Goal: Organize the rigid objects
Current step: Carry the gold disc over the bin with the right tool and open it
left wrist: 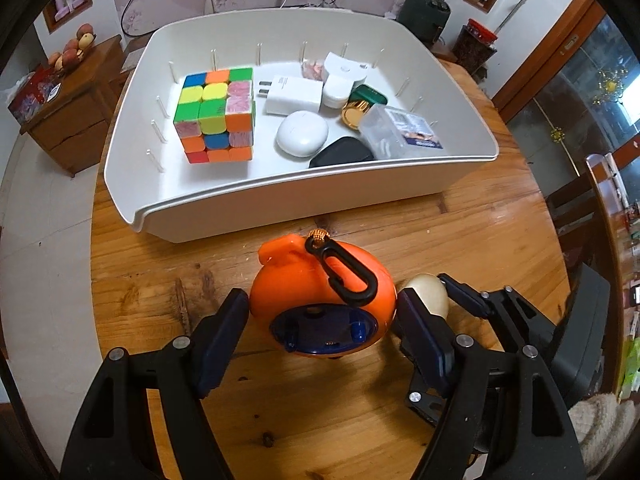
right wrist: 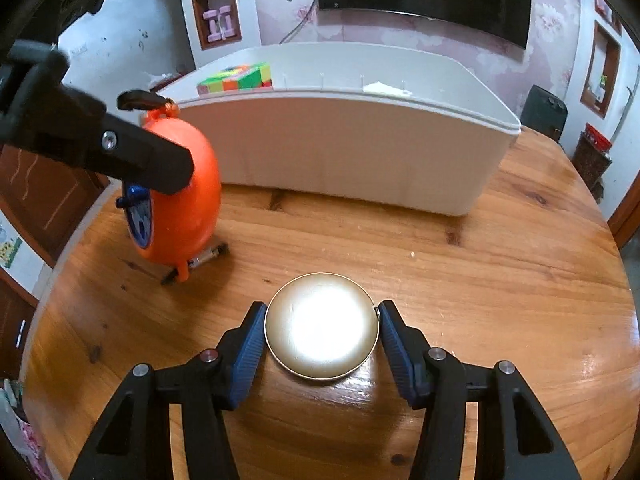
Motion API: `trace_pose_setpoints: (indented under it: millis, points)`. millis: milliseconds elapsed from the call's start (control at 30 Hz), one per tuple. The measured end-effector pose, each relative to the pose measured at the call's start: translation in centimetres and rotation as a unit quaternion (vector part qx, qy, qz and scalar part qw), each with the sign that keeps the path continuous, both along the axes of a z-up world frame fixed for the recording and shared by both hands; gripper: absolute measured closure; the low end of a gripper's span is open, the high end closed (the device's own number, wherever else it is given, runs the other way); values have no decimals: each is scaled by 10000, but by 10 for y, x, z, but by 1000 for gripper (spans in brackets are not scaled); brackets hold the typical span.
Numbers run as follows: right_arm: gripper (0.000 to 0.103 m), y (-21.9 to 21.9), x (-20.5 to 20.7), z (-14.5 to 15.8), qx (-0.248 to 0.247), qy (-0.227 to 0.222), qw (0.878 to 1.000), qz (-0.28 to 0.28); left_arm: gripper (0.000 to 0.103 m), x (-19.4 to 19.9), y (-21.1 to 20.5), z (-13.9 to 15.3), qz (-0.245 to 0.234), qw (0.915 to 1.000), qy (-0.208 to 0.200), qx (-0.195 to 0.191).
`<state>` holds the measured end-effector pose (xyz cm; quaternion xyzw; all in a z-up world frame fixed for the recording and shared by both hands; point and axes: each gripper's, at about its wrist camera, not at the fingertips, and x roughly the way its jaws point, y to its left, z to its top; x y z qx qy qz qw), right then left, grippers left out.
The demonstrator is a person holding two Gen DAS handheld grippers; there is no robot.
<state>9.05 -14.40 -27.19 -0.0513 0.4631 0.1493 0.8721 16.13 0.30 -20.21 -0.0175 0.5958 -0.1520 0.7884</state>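
white plastic bin (left wrist: 280,196) is set on the round wooden table (left wrist: 480,240); multicoloured puzzle cube (left wrist: 216,114) is kept at its left inside. orange egg-shaped toy (left wrist: 320,292) is stood before the bin, round gold tin (right wrist: 322,326) to its right.

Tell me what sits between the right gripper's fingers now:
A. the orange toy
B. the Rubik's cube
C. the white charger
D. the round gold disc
D: in the right wrist view the round gold disc lies on the table between the right gripper fingers; the orange toy stands off to the side.
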Motion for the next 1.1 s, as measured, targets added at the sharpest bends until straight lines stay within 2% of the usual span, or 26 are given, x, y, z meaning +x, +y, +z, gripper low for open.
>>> trace_pose_setpoints:
  millis: [333,367,533,567,600,633,667,733,767,833,900,967,1033,1100]
  points:
    - [46,-3,29,18,396,74,9992,33,25,-1,-7,22,-73,9996,-223,-143]
    - [46,0,19,21,460,28,9989,32,25,-1,-8,25,-87,9995,-254,-153]
    - [46,-1,21,54,727,-214,9971,53,26,2,-13,53,-156,9984,-517,-171]
    - [46,-2,22,61,768,-277,9966,56,28,4,-13,59,-158,9980,-589,-157]
    - [46,-2,22,69,766,-340,9965,47,38,7,-14,69,-147,9973,-710,-132]
    - [46,-2,25,75,785,-389,9961,50,51,9,-13,78,-107,9963,-846,-79]
    - [46,-2,27,80,735,-433,9964,4,72,15,-11,87,-96,9959,-897,-75]
    - [46,-8,35,87,759,-404,9962,-116,74,30,-4,97,-68,9961,-741,-474]
    - [46,-13,40,89,892,-380,9951,-174,74,35,-5,99,-56,9960,-737,-497]
    - [46,-16,55,99,1111,-352,9927,-300,74,52,-15,97,-137,9959,-871,-216]
    - [46,-12,73,111,1279,-389,9902,-398,77,69,-25,80,-120,9974,-707,-117]
    - [46,-2,91,116,1193,-396,9910,-453,84,84,-34,59,-65,9977,-667,122]
    - [46,12,107,111,736,-382,9955,-465,85,100,-33,41,176,9989,-436,92]
    - [46,17,118,101,563,-240,9967,-531,85,107,-33,30,253,9990,-352,75]
